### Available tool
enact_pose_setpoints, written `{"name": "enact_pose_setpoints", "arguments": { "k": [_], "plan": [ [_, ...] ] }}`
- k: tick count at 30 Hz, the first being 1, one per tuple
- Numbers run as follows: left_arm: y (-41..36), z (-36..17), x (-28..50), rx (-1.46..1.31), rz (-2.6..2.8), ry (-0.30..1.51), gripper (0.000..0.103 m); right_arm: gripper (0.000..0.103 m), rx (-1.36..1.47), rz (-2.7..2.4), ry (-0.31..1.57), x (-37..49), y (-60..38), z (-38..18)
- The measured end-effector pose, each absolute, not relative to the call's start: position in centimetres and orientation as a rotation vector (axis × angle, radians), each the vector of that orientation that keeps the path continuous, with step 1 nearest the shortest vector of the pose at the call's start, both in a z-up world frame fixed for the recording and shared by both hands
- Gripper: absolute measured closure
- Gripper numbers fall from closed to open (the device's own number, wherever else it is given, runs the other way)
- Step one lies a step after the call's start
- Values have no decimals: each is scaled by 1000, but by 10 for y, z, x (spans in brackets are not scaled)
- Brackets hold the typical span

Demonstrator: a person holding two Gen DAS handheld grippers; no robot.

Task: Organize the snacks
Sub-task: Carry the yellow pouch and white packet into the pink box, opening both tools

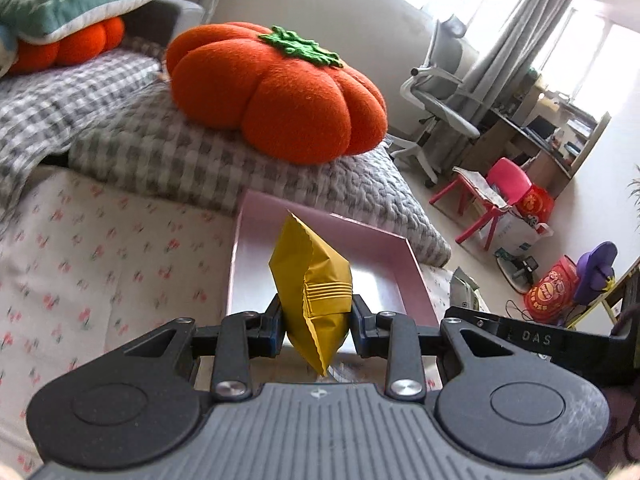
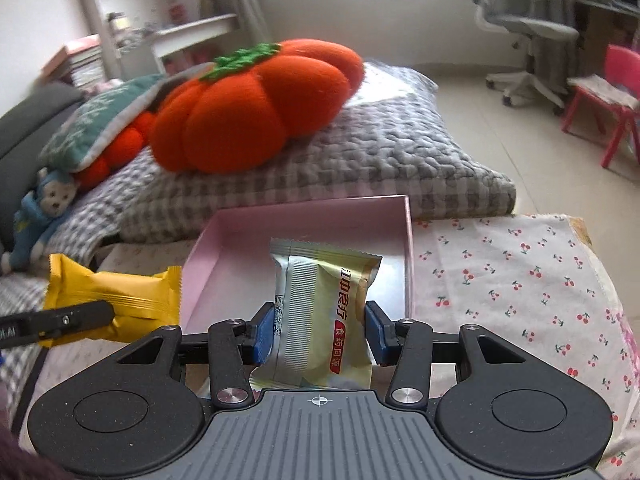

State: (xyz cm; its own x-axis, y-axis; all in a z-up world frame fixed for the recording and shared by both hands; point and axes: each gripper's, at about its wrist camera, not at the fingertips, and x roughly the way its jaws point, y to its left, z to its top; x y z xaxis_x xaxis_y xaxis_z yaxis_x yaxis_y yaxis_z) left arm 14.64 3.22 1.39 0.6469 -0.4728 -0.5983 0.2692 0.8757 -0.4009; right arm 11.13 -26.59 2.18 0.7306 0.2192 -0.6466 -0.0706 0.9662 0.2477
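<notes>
My left gripper is shut on a yellow snack packet and holds it above the near edge of a shallow pink box. My right gripper is shut on a silver-green snack packet with red lettering, held over the near side of the same pink box. In the right wrist view the left gripper's finger and the yellow packet show just left of the box. The box's floor looks bare where it shows.
The box sits on a cherry-print cloth. Behind it lie a grey checked blanket and an orange pumpkin cushion. A blue plush toy lies at the left. An office chair and a red child's chair stand on the floor.
</notes>
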Motion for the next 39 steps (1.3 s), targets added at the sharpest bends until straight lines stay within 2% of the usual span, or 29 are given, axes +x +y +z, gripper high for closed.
{"name": "enact_pose_setpoints", "arguments": {
  "k": [10,32,34,37,39],
  "plan": [
    [14,-21,173,-220,-473,784,74,57,165,74,807,145,-255,3],
    [7,-33,184,-159,-486,864,70,56,140,9,872,169,-249,-26],
    [5,-32,183,-143,-478,857,67,55,143,8,874,170,-248,-26],
    [-1,-29,182,-110,-447,836,53,53,141,17,871,167,-248,-25],
    [-2,-26,181,-102,-440,832,31,48,139,22,873,165,-247,-23]
  ]
}}
